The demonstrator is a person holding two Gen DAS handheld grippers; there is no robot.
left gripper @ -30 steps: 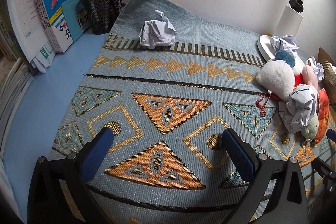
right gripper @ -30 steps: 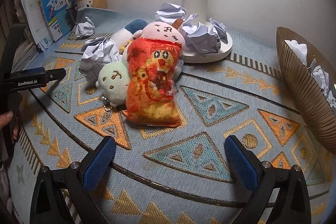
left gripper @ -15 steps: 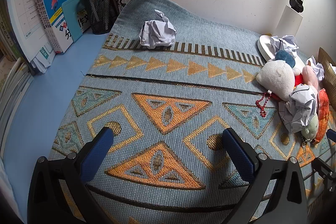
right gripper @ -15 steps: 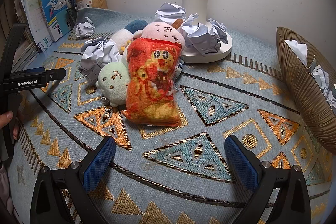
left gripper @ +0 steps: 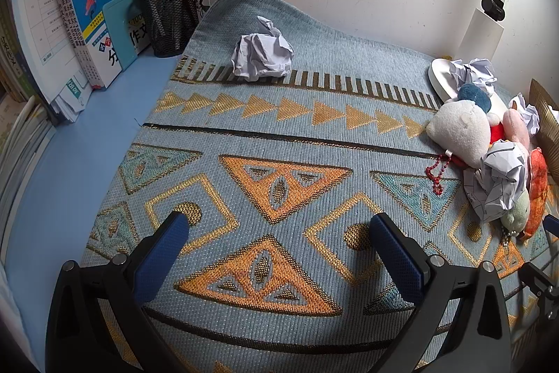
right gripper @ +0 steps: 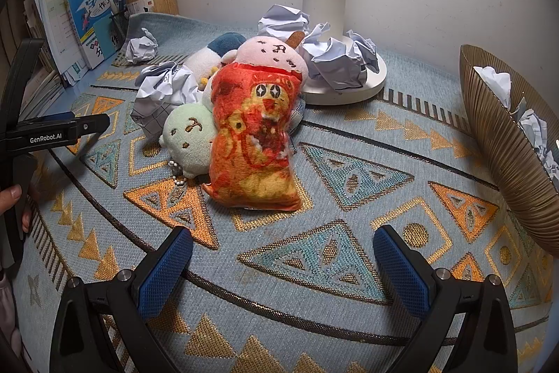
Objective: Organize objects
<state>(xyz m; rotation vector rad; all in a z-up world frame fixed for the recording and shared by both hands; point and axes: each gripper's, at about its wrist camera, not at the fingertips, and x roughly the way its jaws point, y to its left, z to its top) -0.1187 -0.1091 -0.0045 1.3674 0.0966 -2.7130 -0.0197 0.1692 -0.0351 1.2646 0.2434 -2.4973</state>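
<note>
Right tool (right gripper: 283,259) hovers with jaws spread and empty, straight before the orange plush pouch (right gripper: 256,142), whose long axis runs away toward the counter's back edge; left tool (left gripper: 279,245), likewise spread, sits farther off.

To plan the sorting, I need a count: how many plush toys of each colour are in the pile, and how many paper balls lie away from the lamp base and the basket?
Orange plush: 1
Green plush: 1
Pink plush: 1
White plush with blue top: 1
Paper balls: 2, one alone, one against the pile
Total: 6; more may hide behind.
</note>
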